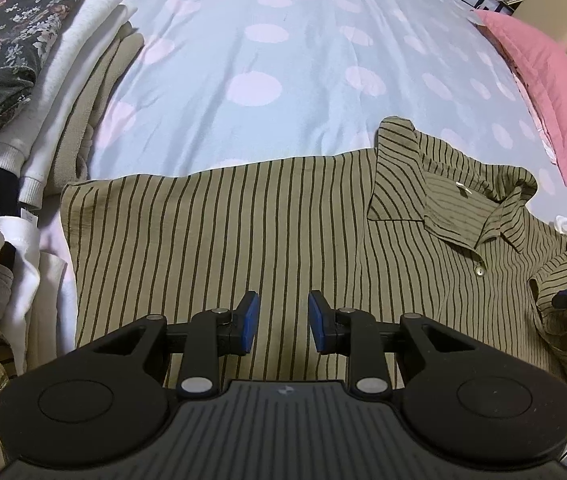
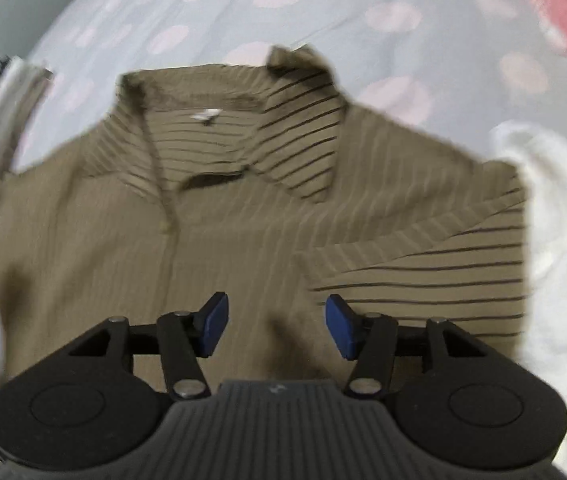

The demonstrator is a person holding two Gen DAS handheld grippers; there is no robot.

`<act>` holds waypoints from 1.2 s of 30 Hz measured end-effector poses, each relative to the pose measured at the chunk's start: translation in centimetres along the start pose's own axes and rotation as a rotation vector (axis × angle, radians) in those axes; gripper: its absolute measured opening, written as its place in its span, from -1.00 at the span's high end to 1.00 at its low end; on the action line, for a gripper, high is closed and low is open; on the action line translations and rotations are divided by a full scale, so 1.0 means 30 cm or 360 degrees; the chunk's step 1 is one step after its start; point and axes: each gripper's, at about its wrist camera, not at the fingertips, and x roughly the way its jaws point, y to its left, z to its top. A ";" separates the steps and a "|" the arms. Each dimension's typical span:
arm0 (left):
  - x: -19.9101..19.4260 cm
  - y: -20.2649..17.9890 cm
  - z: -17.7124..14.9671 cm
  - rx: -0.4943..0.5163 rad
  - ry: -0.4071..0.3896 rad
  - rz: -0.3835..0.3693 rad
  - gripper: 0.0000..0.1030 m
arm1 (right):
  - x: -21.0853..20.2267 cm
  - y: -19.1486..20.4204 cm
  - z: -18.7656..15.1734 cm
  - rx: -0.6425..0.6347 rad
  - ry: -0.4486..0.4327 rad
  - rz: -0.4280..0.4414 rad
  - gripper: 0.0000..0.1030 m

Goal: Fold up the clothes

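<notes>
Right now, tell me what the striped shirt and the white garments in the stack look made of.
Striped shirt: thin woven cloth, likely cotton or linen, matte; fine crinkles, crisp collar. White garments: thick knit, probably fleece or sweatshirt cotton; ribbed cuff, soft rounded folds.

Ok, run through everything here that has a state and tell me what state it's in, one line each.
Striped shirt: spread flat on the bed, collar open, top button fastened, short sleeve folded in.
Left gripper: jaws apart, nothing between them, above the shirt.
Right gripper: jaws apart, empty, above the shirt.
Clothes stack: folded, floral piece on top.
Pink pillow: lying at the bed's edge.
</notes>
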 end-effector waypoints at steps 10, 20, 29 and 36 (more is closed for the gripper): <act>-0.017 0.007 0.002 -0.0007 -0.0020 -0.0010 0.51 | -0.053 -0.103 -0.135 -0.0260 0.0084 -0.0379 -0.03; -0.030 -0.014 -0.005 0.0008 -0.0040 -0.0004 0.50 | -0.088 -0.128 -0.239 -0.0359 0.0146 -0.0372 0.98; -0.032 -0.014 -0.002 0.0001 -0.0051 0.0017 0.50 | -0.051 -0.020 -0.290 -0.0504 0.0298 -0.0160 0.97; -0.039 -0.020 -0.010 0.0013 -0.0059 0.0016 0.50 | -0.055 -0.094 -0.276 -0.0309 0.0247 -0.0159 0.33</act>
